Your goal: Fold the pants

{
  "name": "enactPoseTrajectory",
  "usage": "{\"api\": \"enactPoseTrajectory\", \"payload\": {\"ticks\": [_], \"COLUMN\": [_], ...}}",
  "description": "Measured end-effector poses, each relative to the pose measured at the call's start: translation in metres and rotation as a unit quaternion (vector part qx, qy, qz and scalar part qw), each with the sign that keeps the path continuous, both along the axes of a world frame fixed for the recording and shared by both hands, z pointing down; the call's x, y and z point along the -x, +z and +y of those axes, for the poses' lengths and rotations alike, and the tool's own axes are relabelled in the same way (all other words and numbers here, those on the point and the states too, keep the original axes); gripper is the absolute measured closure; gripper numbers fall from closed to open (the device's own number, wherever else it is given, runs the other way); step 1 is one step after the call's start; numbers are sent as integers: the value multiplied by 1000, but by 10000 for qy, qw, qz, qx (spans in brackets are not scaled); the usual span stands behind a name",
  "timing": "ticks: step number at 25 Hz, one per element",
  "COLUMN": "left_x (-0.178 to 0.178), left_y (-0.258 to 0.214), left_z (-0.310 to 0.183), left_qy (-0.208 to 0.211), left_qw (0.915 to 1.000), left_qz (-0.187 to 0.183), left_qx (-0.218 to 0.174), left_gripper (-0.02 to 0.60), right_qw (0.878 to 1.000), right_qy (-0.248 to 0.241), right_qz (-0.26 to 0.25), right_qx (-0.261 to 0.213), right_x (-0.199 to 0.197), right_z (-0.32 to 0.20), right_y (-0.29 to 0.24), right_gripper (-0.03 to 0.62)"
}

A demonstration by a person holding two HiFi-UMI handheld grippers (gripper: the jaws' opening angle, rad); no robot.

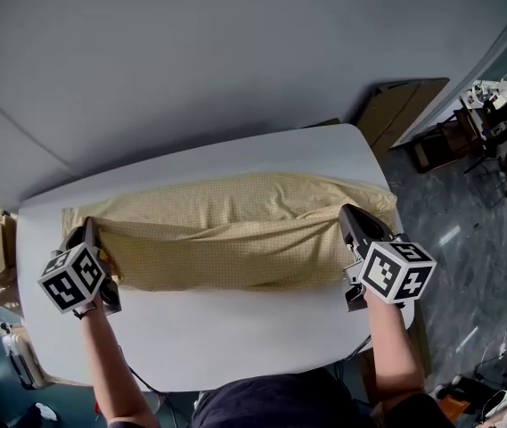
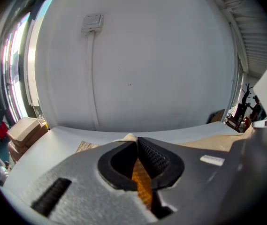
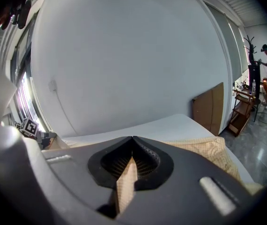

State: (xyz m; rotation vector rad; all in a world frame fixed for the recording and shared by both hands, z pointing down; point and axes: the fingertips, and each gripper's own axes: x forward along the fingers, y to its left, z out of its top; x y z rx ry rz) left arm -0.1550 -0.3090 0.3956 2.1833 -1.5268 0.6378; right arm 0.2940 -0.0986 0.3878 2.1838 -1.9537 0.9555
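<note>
White wall backs a pale table [image 1: 235, 355] with rounded corners, and the yellow checked pants [image 1: 235, 230] lie stretched across it from side to side, partly doubled along their length. The left gripper [image 1: 90, 230] is clamped on the fabric at one end of the near edge, and the right gripper [image 1: 349, 214] pinches the other end. Each gripper view shows cloth squeezed between closed jaws. The lengthwise fold looks about half done. To finish it well, both ends should travel together toward the far edge, cloth taut between them, and land edge on edge before either pinch lets go.
</note>
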Motion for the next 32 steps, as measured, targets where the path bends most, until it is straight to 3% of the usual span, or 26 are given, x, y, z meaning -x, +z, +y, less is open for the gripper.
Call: {"api": "enactPoseTrajectory", "payload": {"ticks": [16, 25, 28, 31, 32], "left_x": [-9, -7, -6, -15, -16], "left_y": [63, 99, 99, 98, 96], "left_z": [-72, -77, -77, -77, -77], "left_qy": [-319, -96, 82, 216, 240], "left_qw": [9962, 9901, 9896, 9911, 9915], "left_qz": [-532, -1004, -1079, -921, -899], "left_qx": [612, 972, 946, 940, 905], "left_gripper": [578, 572, 546, 460, 457], "right_qw": [9986, 9962, 9957, 9960, 9962], "right_qy": [-118, -97, -151, -287, -309], "right_qz": [220, 354, 324, 213, 200], "right_qx": [456, 787, 851, 820, 785], "right_x": [-37, -37, -33, -30, -29], "right_z": [-100, -112, -114, -118, -118], "right_y": [50, 90, 98, 97, 96], "right_gripper": [592, 591, 588, 516, 505]}}
